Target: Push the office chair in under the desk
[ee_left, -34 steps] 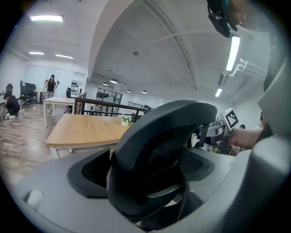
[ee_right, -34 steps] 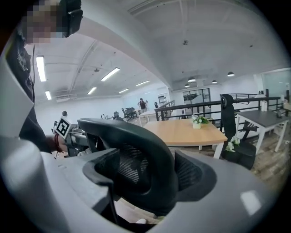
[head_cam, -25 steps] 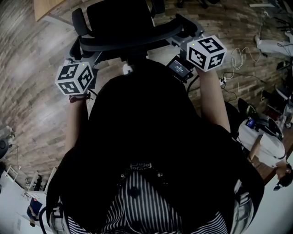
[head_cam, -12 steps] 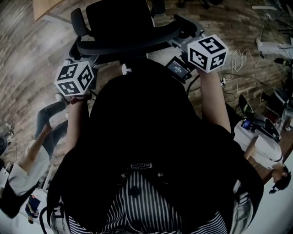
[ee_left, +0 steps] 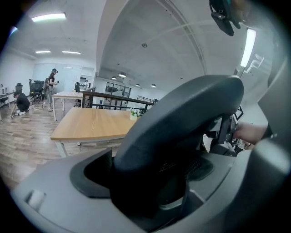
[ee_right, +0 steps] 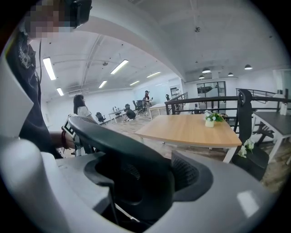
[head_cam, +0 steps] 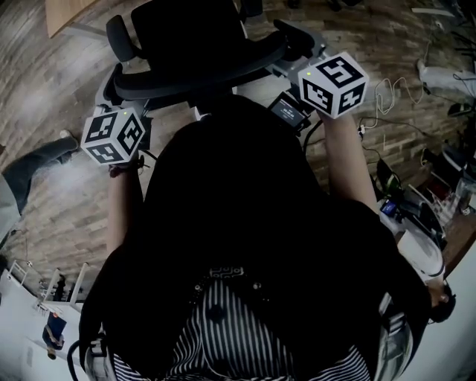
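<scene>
Left gripper point(ee_left: 154, 182) and right gripper point(ee_right: 136, 186) clench the chair point(head_cam: 190, 30) by its rail point(head_cam: 201, 72). Uneven pushing could swivel it, striking the worktop point(ee_right: 191, 129) edge.

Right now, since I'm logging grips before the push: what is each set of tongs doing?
Left tongs: closed on the chair's back rail.
Right tongs: closed on the same rail.

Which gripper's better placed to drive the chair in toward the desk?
Right, marginally. The right gripper and left gripper both clamp the chair's top bar; the desk lies ahead-left in the head view, so a push from the right end should steer the chair toward it.
</scene>
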